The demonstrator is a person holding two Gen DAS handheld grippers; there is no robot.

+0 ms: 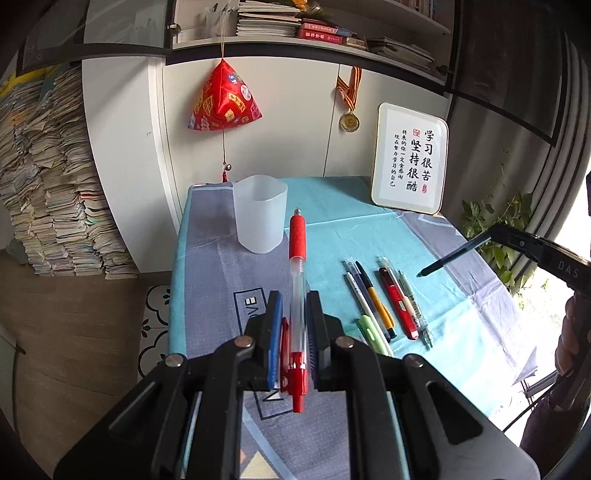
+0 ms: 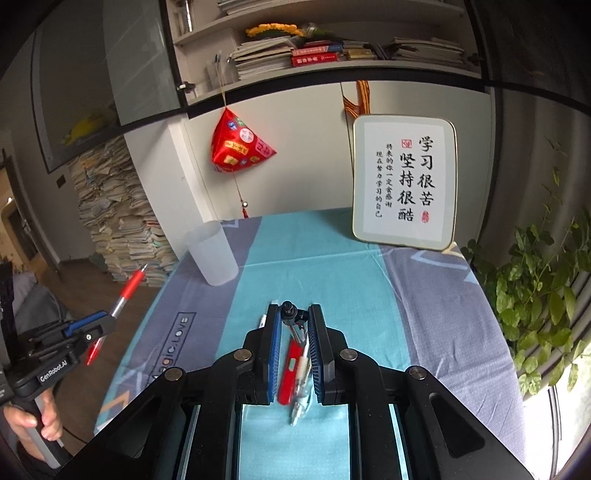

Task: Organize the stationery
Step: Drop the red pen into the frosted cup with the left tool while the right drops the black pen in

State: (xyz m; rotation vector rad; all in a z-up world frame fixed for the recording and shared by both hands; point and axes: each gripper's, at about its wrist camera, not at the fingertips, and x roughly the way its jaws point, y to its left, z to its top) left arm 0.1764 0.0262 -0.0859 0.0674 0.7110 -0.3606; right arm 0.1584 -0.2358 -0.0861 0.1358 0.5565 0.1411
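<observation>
1. Bookshelves and paper stacks are flanking a cloth-covered table [image 1: 229, 236] bearing a translucent cup [image 1: 260, 218] and a row of pens [image 1: 388, 302].
2. Left gripper [image 1: 293, 310] is pinching a red pen [image 1: 296, 258] mid-barrel, jaws nearly closed.
3. Right gripper [image 2: 293, 325] is clamping a dark pen [image 1: 454, 256], nearly closed.
4. Both pens are looking light, stiff and slippery; gripping mid-barrel is probably guarding against swivelling.

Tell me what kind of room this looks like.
Probably a home study: a shelf of books above, tall stacks of paper on the floor, and a cloth-covered table with pens.
</observation>
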